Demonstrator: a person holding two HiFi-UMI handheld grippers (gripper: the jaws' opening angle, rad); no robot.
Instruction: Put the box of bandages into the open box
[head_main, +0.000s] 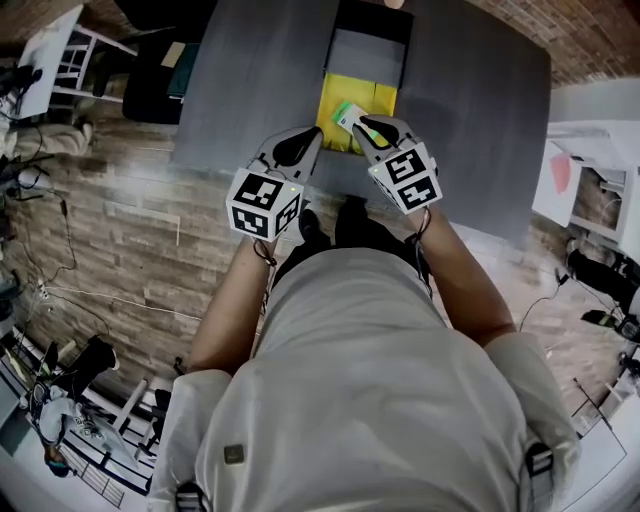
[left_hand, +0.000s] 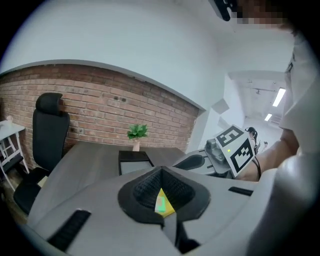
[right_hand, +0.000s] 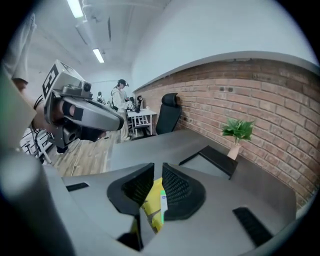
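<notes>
The grey table top (head_main: 480, 90) fills the upper part of the head view, with wood-plank floor below it. In the gripper views a brick wall, a small green potted plant (right_hand: 238, 131) and a black office chair (left_hand: 48, 131) stand behind. The black rectangular open box with a grey inside (head_main: 372, 20) sits at upper centre of the head view. A flat yellow rectangular item (head_main: 335, 105), which we cannot identify, lies just below it in the frame.

Risks noted:
- **Slip in the grip.** The right gripper (head_main: 368, 128) appears to pinch the small white-and-green cardboard box of bandages (head_main: 350, 116) by one end, with the rest projecting toward the upper left past the tips. We judge that it may pivot or slip out during the carry.
- **Early release.** The box of bandages hangs over the yellow item, not over the open box. An early release would drop it short.
- **Contact from the other gripper.** The left gripper (head_main: 305, 140) hovers close beside at centre frame, and a careless swing could knock the load.

Position:
- **Box of bandages.** In the right gripper view the box of bandages (right_hand: 163, 202) shows edge-on between the narrow-set jaws, at lower centre, against the right-hand pad. We record the right gripper as clenched on it.
- **Left gripper.** Its jaws meet at their tips with nothing between them.
- **Open box.** It lies above the tips in the frame, apart from them.
</notes>
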